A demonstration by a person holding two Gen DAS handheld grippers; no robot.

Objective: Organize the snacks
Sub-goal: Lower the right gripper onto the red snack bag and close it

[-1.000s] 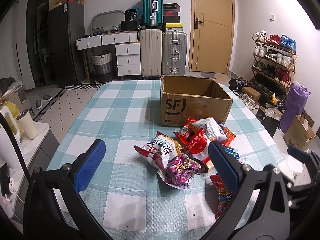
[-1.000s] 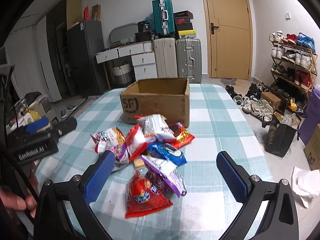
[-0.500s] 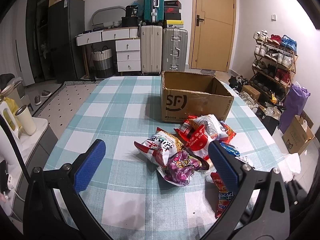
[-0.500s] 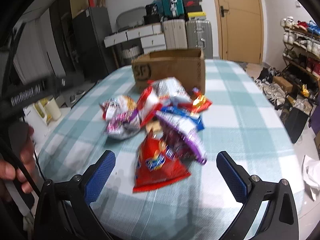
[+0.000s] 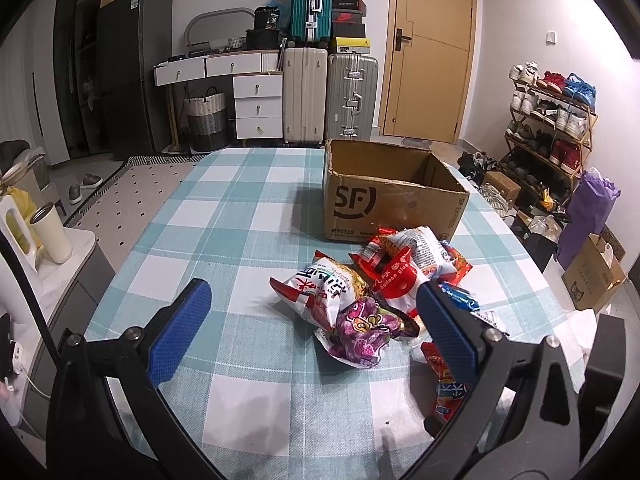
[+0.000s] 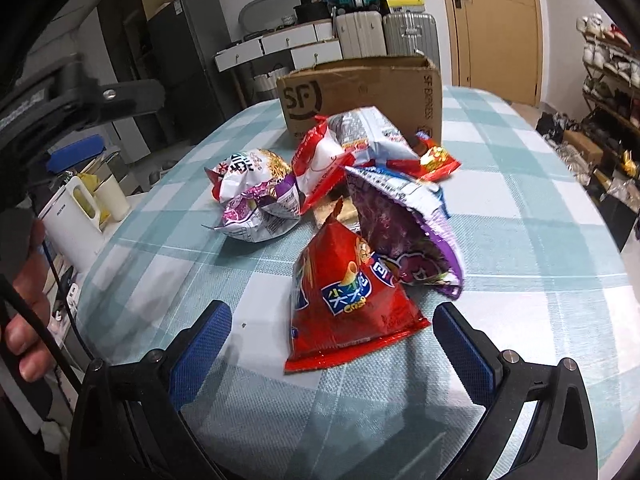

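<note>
Left gripper: jaws spread wide, empty, above the checked tablecloth near the snack pile. Right gripper: jaws spread wide, empty, flanking the near edge of a red snack bag. A purple snack bag leans against the red one. The open SF cardboard box stands just beyond the pile, at the far side.

Home, entry or living area. Ahead of the left tongs: yellow wooden door, 3 upright suitcases, white drawer unit. To their right, wooden shoe rack with sneakers. Checked teal-white tablecloth underneath.
</note>
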